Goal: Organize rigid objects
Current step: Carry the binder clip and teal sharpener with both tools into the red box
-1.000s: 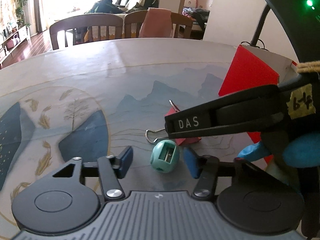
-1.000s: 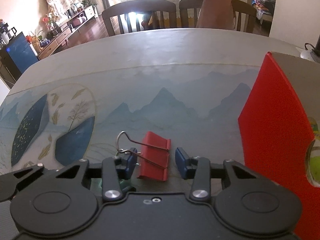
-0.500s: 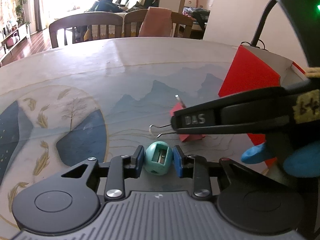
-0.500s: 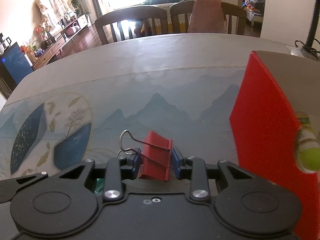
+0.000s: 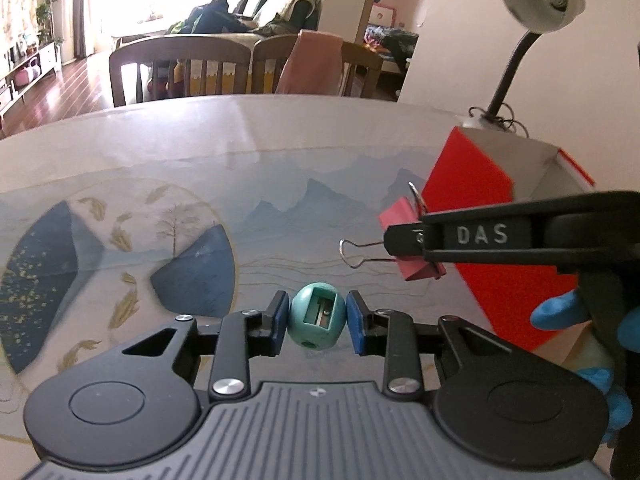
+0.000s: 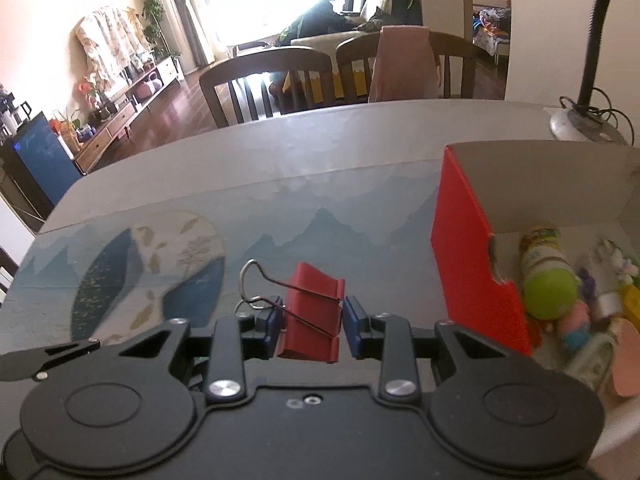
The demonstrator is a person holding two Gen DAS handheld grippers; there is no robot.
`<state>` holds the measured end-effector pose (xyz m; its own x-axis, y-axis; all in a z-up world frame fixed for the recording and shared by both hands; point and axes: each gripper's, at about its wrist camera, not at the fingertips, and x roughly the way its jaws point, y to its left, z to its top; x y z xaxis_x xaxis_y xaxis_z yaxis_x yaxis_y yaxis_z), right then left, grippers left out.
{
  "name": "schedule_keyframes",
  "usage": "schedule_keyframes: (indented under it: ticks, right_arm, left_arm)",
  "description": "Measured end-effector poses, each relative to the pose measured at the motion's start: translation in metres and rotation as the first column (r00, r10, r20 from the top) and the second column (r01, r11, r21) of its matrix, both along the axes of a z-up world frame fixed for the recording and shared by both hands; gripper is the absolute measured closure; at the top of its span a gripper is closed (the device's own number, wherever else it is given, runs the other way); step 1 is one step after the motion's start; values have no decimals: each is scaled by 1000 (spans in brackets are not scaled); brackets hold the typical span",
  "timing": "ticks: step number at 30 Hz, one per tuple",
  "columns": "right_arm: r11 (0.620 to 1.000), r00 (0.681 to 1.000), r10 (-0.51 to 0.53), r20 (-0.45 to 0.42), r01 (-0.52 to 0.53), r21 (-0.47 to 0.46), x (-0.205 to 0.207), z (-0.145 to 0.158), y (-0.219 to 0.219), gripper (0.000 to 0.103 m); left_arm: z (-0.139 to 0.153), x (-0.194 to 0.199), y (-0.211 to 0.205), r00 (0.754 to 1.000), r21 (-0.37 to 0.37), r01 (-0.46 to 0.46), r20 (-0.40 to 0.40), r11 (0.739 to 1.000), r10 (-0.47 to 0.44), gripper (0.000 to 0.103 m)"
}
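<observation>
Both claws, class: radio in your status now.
Left claw shut on teal sharpener. Right claw shut on red binder clip, lifted. Red box open at right, part-filled; nothing in the way.

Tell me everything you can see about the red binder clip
The red binder clip has a folded body that looks like painted metal, with two silver wire handles pointing left. The right gripper is shut on it, blue pads pressing both sides, holding it above the table beside the red box.
</observation>
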<state>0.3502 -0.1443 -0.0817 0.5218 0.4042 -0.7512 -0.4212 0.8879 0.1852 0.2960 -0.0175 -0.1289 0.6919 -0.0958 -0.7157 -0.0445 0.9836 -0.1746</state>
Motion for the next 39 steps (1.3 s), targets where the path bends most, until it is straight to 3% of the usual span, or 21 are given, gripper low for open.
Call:
schedule_keyframes:
  ticks: [21, 31, 39]
  right_arm:
    - [996, 987, -87, 136, 81, 48, -112, 82, -32, 72]
    - [991, 979, -125, 160, 115, 70, -123, 96, -65, 72]
    - [983, 972, -177, 157, 167, 76, -98, 91, -122, 72]
  left_arm:
    - [91, -83, -4, 990, 18, 108, 88, 994, -109, 73]
    - [115, -93, -21, 979, 26, 168, 115, 985, -170, 73]
    - [120, -64, -62, 972, 41, 204, 108, 978, -208, 73]
